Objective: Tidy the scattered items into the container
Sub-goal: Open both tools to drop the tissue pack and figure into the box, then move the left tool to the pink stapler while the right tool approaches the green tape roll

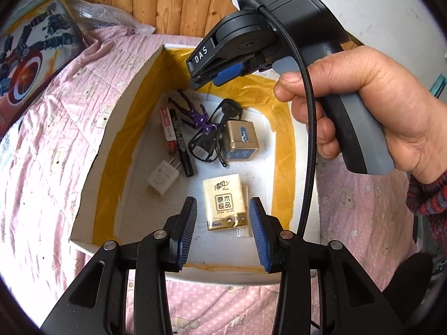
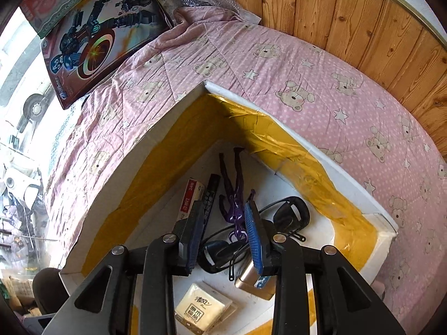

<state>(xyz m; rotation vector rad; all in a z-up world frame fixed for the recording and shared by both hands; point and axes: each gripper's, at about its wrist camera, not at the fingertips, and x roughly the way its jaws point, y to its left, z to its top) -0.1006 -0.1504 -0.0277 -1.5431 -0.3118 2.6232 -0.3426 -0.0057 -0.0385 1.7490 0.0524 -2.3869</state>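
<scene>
Underneath, a pink quilt [image 2: 279,64] covered the bed beside wood panelling [image 2: 349,14]. On it sat the white box [image 1: 134,89], holding a tissue pack [image 1: 225,201], charger [image 1: 163,180], purple figure [image 2: 234,192], glasses [image 1: 212,136] and a gold case [image 1: 241,141]. Both the left gripper [image 1: 223,230] and right gripper [image 2: 223,237] hung above, jaws parted, empty.

White container [image 1: 123,128] with walls lined in yellow tape, resting on a pink quilt [image 1: 50,145] patterned with white dots, stars and beige bears; wood-grain brown panelling [image 2: 349,8] lies along the quilt's far edge. Contents: purple figurine [image 1: 195,113], black glasses [image 1: 208,139], gold box with blue label [image 1: 241,141], cream tissue pack [image 1: 225,202] with brown print, white plug [image 1: 163,178], black marker [image 1: 183,146], red-and-white box [image 1: 167,128]. Both grippers, left [image 1: 223,234] and right [image 2: 223,237], are black with blue ribbed pads.
</scene>
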